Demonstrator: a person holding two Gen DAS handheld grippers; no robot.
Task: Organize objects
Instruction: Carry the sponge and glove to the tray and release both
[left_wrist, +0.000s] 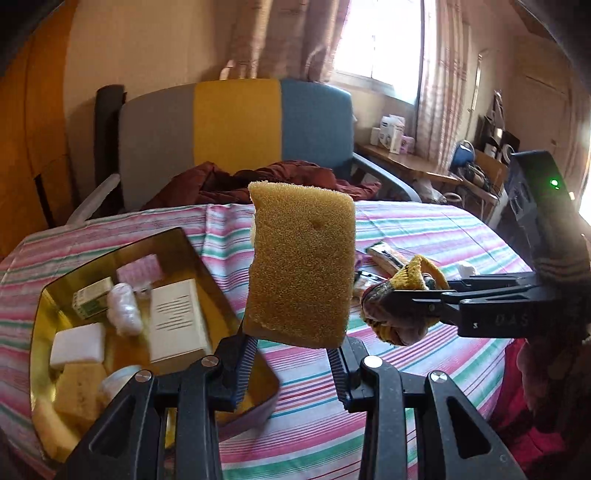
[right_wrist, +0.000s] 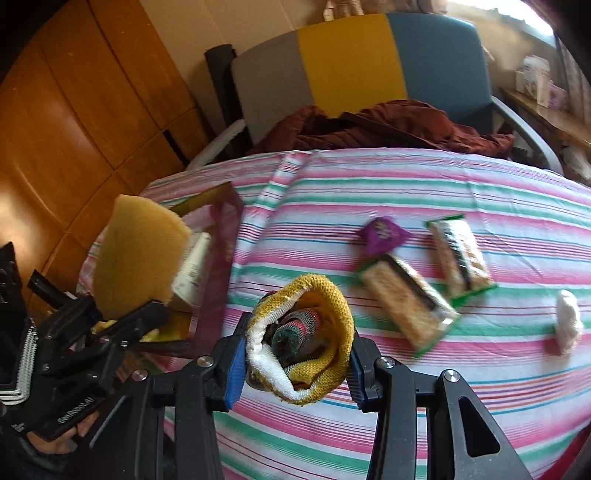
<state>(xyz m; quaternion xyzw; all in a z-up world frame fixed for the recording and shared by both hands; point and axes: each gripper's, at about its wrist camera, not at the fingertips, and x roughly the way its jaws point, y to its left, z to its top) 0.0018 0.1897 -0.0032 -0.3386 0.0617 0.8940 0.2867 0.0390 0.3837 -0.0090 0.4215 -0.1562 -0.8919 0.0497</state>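
Observation:
My left gripper (left_wrist: 293, 350) is shut on the lower edge of a yellow-brown sponge (left_wrist: 301, 262), which stands upright above the striped tablecloth. The same sponge (right_wrist: 138, 258) shows at the left of the right wrist view, over the tray. My right gripper (right_wrist: 297, 363) is shut on a rolled yellow sock bundle (right_wrist: 301, 336) with a white cuff and a striped sock inside. That bundle (left_wrist: 399, 302) also appears right of the sponge in the left wrist view. A gold tray (left_wrist: 48, 295) at the left holds a white booklet, a small box, a white bar and other sponges.
On the cloth to the right lie two snack bars (right_wrist: 406, 306), (right_wrist: 460, 254), a purple packet (right_wrist: 384, 236) and a white wrapped lump (right_wrist: 569, 321). Behind the table stands a grey, yellow and blue chair (right_wrist: 347, 62) with a dark red garment (right_wrist: 388, 125) on it.

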